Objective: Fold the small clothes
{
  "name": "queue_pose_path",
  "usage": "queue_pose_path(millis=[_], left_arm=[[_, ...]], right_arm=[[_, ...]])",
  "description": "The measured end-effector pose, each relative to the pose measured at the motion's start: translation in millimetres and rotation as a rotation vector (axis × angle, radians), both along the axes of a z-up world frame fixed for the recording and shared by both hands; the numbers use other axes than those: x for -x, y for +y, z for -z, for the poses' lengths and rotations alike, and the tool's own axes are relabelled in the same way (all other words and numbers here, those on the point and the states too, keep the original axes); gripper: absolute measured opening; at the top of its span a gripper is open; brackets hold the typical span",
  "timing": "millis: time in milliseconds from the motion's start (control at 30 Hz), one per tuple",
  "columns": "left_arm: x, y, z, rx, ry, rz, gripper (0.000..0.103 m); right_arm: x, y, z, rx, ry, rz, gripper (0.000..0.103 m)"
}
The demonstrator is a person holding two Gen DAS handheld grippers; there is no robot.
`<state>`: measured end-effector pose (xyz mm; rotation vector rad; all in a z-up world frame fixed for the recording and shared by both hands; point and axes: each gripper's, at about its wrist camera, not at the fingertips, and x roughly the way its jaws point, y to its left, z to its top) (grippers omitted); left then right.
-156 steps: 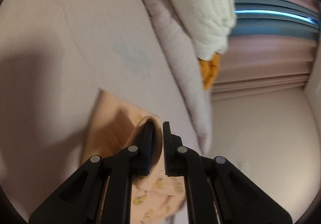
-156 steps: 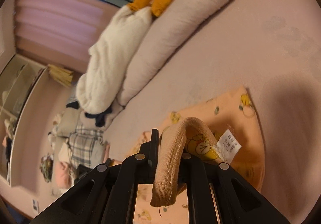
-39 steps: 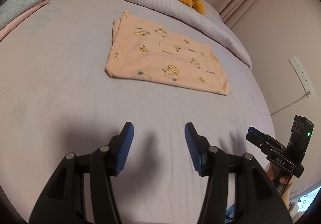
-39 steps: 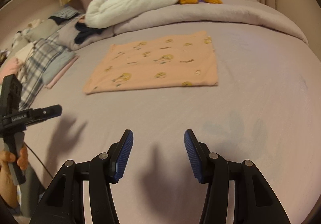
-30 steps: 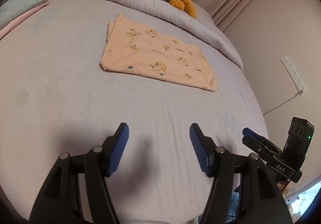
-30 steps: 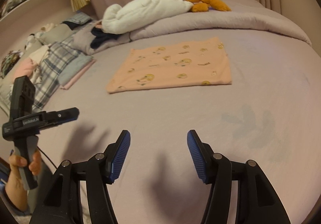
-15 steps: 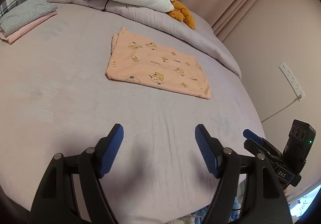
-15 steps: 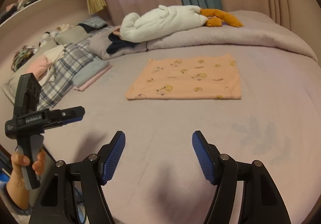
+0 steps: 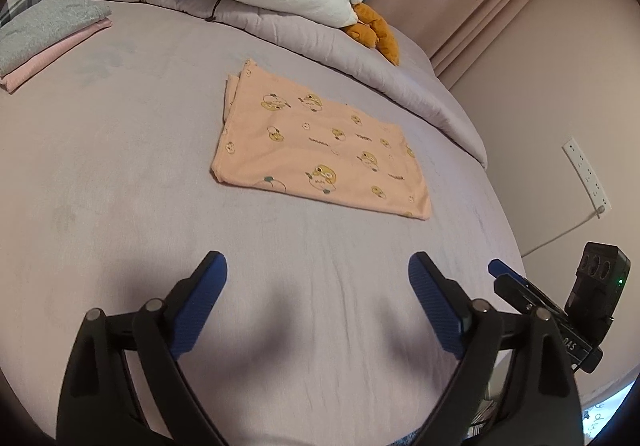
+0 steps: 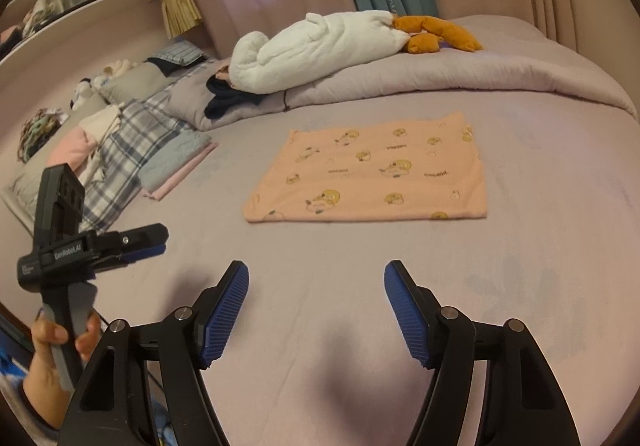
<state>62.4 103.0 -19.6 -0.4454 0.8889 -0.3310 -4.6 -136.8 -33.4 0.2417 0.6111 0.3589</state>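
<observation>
A peach garment [image 9: 320,154] printed with small yellow cartoon figures lies folded into a flat rectangle near the middle of a bed [image 9: 120,166] covered in a lilac sheet. Both grippers hang over the near part of the bed, well apart from the garment. The left gripper [image 9: 318,286] has its blue-padded jaws spread wide with nothing between them; they have just been opening. The right gripper [image 10: 316,300] likewise has its jaws apart and empty, and they too have just been opening. Beyond the garment, a rolled lilac duvet [image 10: 440,82] carries a white plush toy [image 10: 320,46] with orange feet. A stack of folded clothes [image 10: 176,162] sits at the bed's left edge, beside plaid bedding [image 10: 132,150]
</observation>
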Motion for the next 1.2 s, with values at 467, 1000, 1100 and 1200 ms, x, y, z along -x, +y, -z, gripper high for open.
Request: queue_pose_path(millis=[467, 1000, 1100, 1200], left_arm=[[-33, 4, 12, 0.006, 0.036, -0.010, 0.102], [-78, -2, 34, -0.023, 0.091, -0.008, 0.102], [-84, -3, 37, -0.025, 0.094, -0.003, 0.102], [-88, -3, 39, -0.029, 0.100, 0.001, 0.102]], right_arm=[[-28, -1, 4, 0.004, 0.045, -0.008, 0.076], [-64, -16, 12, -0.010, 0.094, 0.009, 0.076], [-70, -19, 13, -0.011, 0.099, 0.013, 0.076], [-75, -21, 15, -0.018, 0.106, 0.015, 0.076]])
